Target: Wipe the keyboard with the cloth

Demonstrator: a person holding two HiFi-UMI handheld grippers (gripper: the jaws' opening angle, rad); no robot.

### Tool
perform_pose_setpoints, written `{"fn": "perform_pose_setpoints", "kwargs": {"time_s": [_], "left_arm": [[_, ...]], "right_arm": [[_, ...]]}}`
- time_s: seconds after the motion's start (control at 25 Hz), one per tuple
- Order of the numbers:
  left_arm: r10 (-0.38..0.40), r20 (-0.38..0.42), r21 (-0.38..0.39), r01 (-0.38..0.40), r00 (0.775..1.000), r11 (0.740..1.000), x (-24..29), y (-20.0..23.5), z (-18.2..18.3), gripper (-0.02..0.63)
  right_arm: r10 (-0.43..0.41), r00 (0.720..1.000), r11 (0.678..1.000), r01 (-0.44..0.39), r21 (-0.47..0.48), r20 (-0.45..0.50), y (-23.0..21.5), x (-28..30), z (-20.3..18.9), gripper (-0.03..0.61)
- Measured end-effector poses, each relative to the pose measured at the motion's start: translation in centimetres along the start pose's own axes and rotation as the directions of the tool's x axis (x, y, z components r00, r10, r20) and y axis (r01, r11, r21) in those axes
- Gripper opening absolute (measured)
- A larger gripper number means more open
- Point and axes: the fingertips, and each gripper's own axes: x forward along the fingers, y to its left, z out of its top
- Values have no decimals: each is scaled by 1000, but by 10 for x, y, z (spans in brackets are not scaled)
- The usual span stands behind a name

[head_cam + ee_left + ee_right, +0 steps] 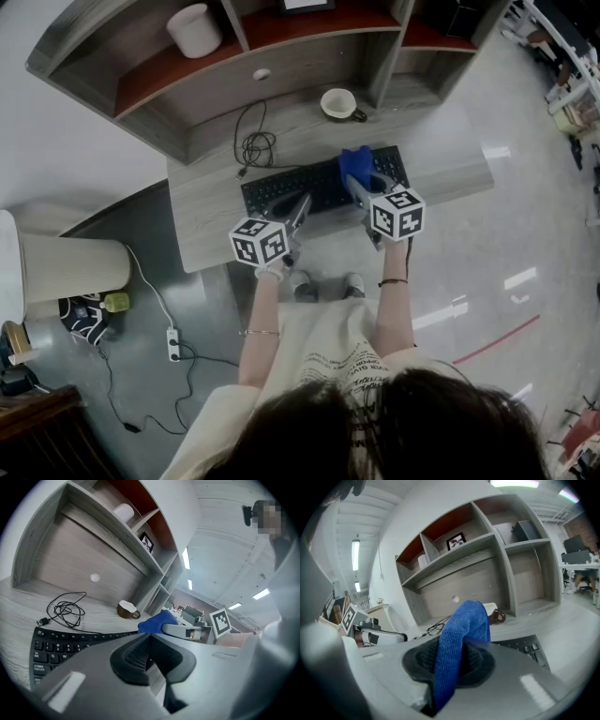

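A black keyboard [281, 192] lies on the grey wooden desk [206, 220]. My right gripper [357, 184] hangs over the keyboard's right half, shut on a blue cloth [354, 161]. In the right gripper view the cloth [459, 634] stands up from between the pads, with the keyboard's [525, 645] keys to its right. My left gripper [302, 206] is over the keyboard's front middle, its jaws together with nothing in them. In the left gripper view the keyboard [51, 644] lies at the left and the cloth [157, 622] shows beyond my closed left gripper [147, 660].
A brown-and-white mug [339, 103] stands behind the keyboard, and a coiled black cable [255, 145] lies to its left. A white pot [195, 30] sits on the hutch shelf. A cream bin [70, 267] and a power strip [173, 343] are on the floor at the left.
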Motion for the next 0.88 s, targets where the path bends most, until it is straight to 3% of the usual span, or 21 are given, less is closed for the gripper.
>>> {"fn": "perform_pose_setpoints", "kwargs": {"time_s": [0.88], "left_arm": [[18, 9, 3, -18, 1000, 1000, -38, 18, -2, -3]], "right_arm": [[27, 1000, 1000, -27, -10, 5, 40, 19, -6, 52]]}}
